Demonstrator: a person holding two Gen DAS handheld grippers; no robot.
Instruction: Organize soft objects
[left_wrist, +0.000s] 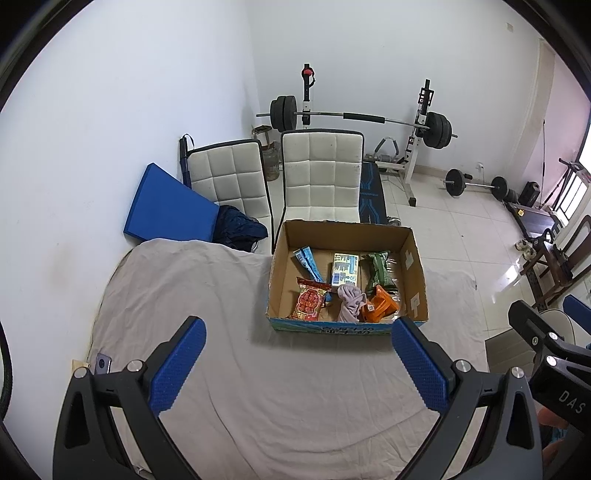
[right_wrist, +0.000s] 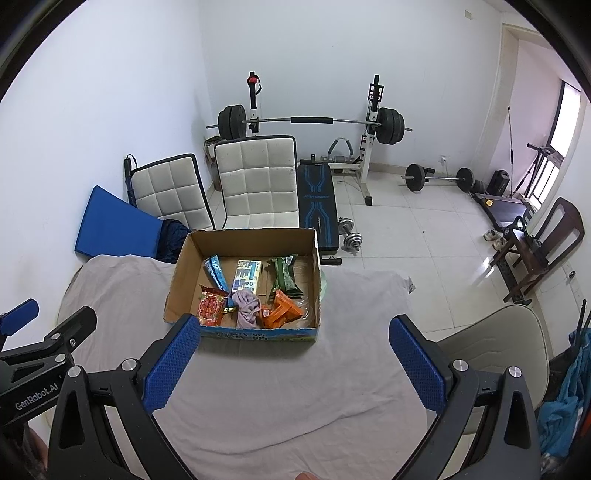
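An open cardboard box (left_wrist: 413, 273) (right_wrist: 184, 258) stands on a table covered with a grey cloth (left_wrist: 192, 295) (right_wrist: 280, 387). Inside lie a red snack bag (left_wrist: 308, 300) (right_wrist: 210, 306), a blue packet (left_wrist: 306, 260) (right_wrist: 217, 271), a white-green packet (left_wrist: 345, 267) (right_wrist: 246, 275), a green bag (left_wrist: 378, 267) (right_wrist: 284, 275), an orange bag (left_wrist: 380, 304) (right_wrist: 282, 314) and a crumpled mauve cloth (left_wrist: 349, 301) (right_wrist: 246, 308). My left gripper (left_wrist: 299, 363) is open and empty, near the box's front. My right gripper (right_wrist: 293, 363) is open and empty too, also in front of the box.
Two white padded chairs (left_wrist: 321, 173) (right_wrist: 258, 181) and a blue mat (left_wrist: 166, 203) stand behind the table. A barbell rack (left_wrist: 362, 118), bench (right_wrist: 317, 206) and dumbbells (right_wrist: 349, 232) fill the tiled floor. A beige chair (right_wrist: 491, 339) is at right. A phone (left_wrist: 103, 363) lies at the table's left edge.
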